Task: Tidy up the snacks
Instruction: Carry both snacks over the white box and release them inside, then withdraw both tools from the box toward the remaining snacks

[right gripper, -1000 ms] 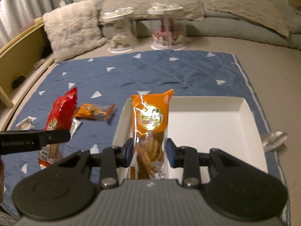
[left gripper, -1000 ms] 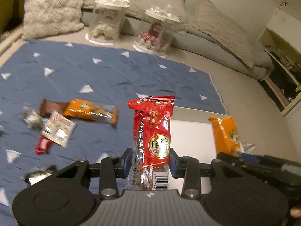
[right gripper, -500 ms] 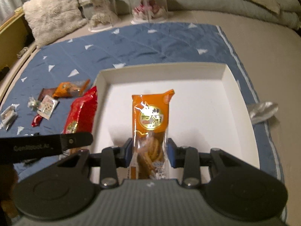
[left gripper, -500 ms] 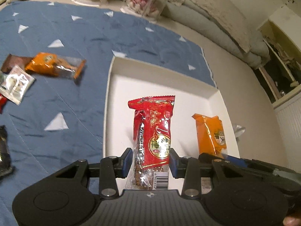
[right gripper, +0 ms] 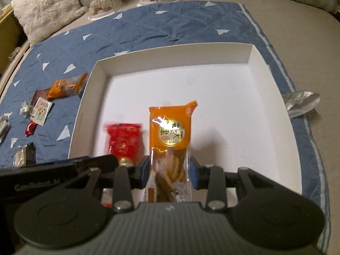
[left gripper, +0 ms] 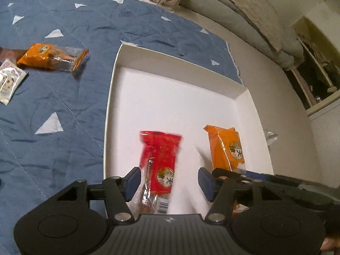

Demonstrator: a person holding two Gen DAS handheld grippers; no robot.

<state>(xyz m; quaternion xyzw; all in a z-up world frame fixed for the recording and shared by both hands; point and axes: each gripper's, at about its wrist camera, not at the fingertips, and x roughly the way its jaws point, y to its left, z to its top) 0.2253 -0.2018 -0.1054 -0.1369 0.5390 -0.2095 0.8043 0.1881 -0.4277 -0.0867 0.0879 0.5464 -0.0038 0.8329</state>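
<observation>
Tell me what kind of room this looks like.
Probably a home living room or bedroom floor: a blue quilted mat with white triangles lies on beige carpet, with a fluffy cream cushion and grey-beige pillows behind it. A shallow white cardboard tray sits on the mat.

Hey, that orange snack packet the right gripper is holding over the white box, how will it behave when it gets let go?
The orange snack packet stands unsupported above the right gripper, so it seems fairly stiff. Its glossy film probably slides easily. The twisted sticks inside look brittle, so a low drop into the white box seems wiser.
</observation>
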